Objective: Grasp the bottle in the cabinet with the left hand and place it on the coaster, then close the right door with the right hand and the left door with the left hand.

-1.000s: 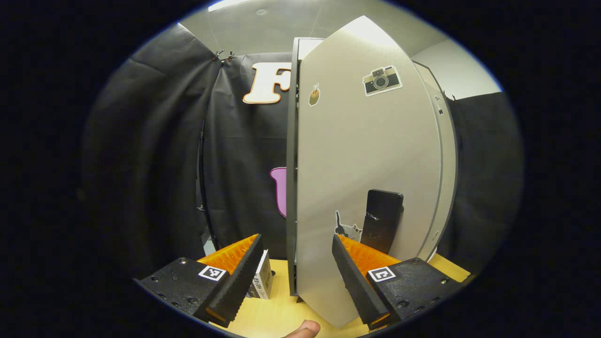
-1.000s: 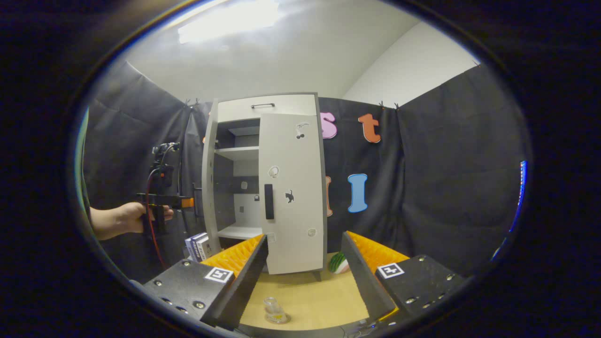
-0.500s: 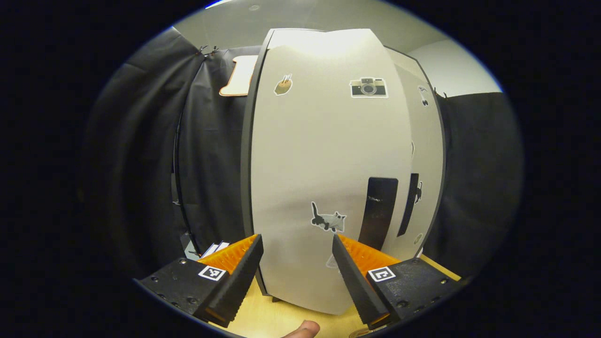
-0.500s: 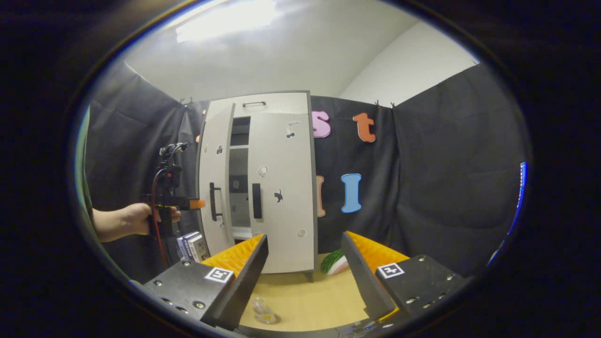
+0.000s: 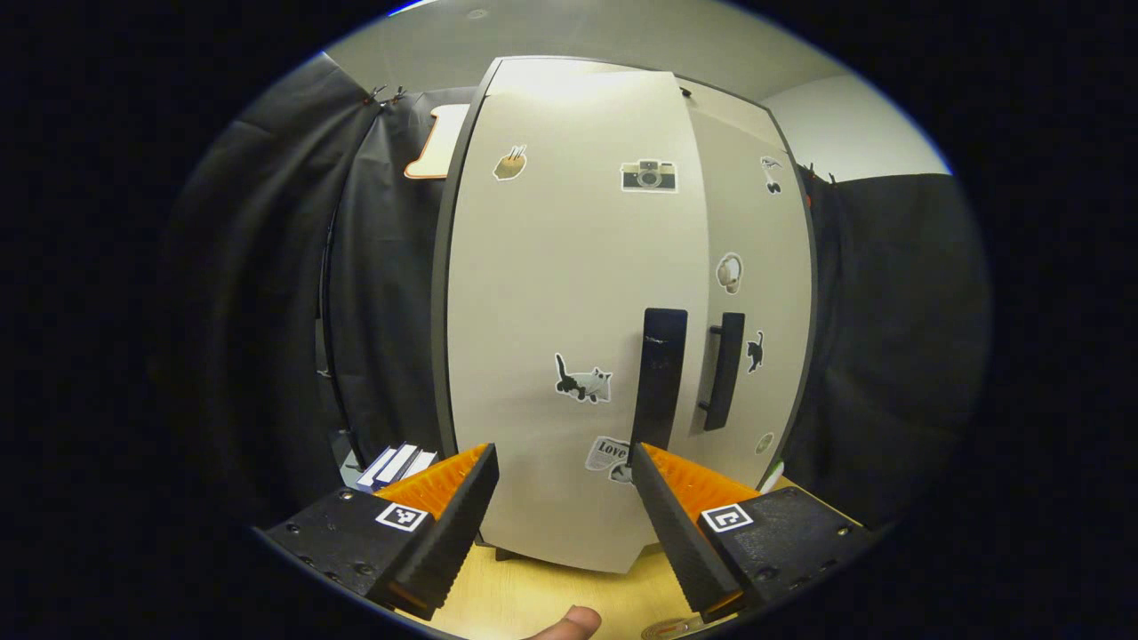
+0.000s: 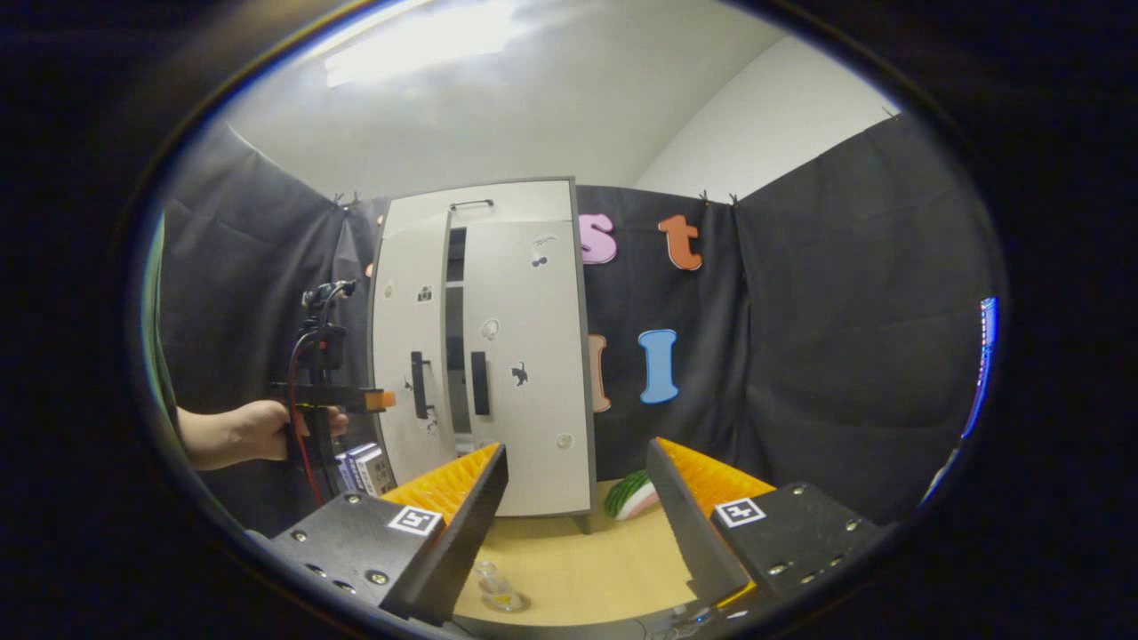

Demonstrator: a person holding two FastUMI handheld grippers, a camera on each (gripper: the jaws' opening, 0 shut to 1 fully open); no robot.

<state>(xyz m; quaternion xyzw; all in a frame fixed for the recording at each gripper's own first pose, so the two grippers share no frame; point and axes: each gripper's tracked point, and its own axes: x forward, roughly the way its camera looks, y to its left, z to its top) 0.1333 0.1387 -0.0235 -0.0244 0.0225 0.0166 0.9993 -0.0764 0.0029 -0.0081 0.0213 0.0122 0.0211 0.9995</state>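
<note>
Upright on the coaster, near the front edge of the counter: the bottle, clear, seen in the right gripper view between that tool's fingers. Behind it the cabinet, with the left door swung in a long way from a second ago, when it stood wide and showed the shelves inside. Now nearly flush with the right door, with only a narrow dark slit left between them in the right gripper view. Black handles side by side: left handle and right handle. Left tool spread wide, gripping nothing, fingers pointed at the lower face of the left door; in the right gripper view its tip right at that door, held by a hand, contact too fine to tell. Right tool also spread wide and empty, well back from the cabinet. Counter of pale wood, black cloth walls around, white ceiling with a bright light above. Cat sticker and camera sticker on the left door. Left of the cabinet, a few books standing; right of its foot, a watermelon slice. Cabinet contents hidden behind the doors.
</note>
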